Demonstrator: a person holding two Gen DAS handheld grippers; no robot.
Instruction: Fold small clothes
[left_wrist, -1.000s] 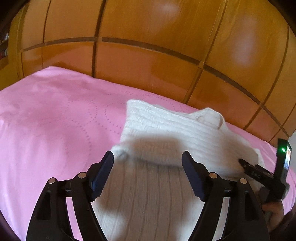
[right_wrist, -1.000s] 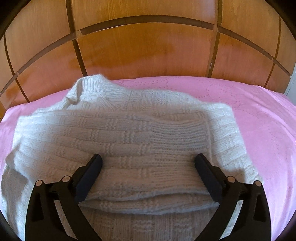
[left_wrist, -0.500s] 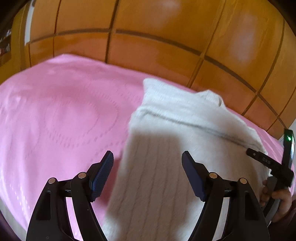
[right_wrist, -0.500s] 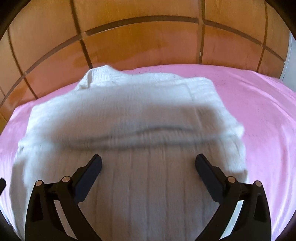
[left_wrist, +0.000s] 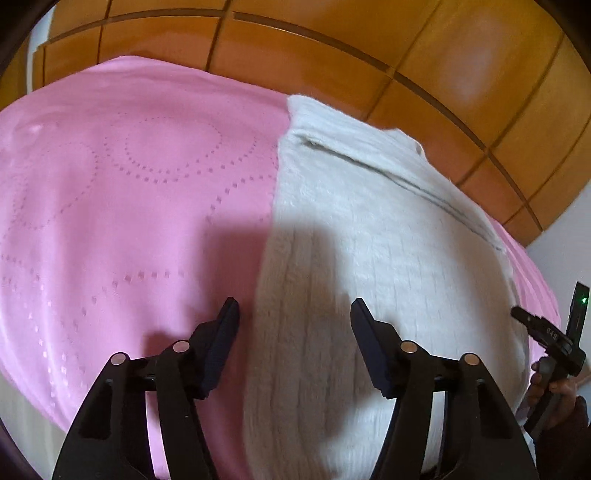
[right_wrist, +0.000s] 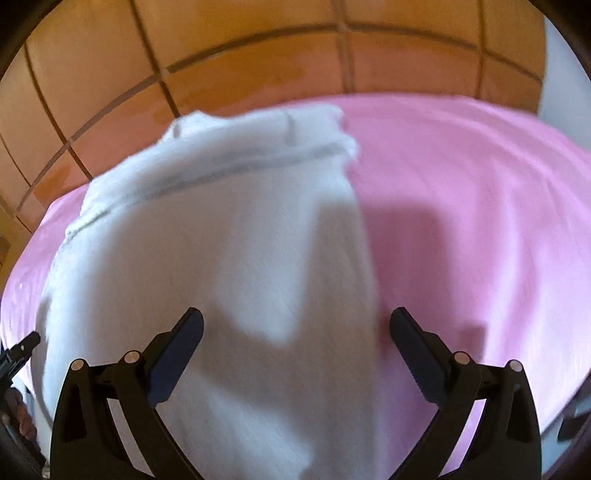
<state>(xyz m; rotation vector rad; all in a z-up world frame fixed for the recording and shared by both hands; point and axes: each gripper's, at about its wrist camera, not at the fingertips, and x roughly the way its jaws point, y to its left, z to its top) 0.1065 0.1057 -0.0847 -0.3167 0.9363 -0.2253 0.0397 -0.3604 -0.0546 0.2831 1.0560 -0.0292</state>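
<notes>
The white knit sweater (left_wrist: 388, 266) lies on the pink bedspread (left_wrist: 129, 206), its far end close to the wooden headboard (left_wrist: 332, 55). It already looks well along: it forms a long, fairly narrow shape with straight side edges, and a layered seam runs across its far end, which suggests the sleeves or sides have been turned in. The left gripper (left_wrist: 293, 325) hangs over the sweater's left edge with its tongs wide and nothing between them, one finger over the pink cloth and the other over the knit. The right gripper (right_wrist: 295, 332) hangs over the sweater's right edge, tongs equally wide and empty. The right view is blurred, so the exact number of layers cannot be told. Judging by the length that remains, at least one more fold seems due: near end brought up toward the far end, then a smoothing of the bundle. Neither gripper grips the cloth now, so that step is not yet begun.
</notes>
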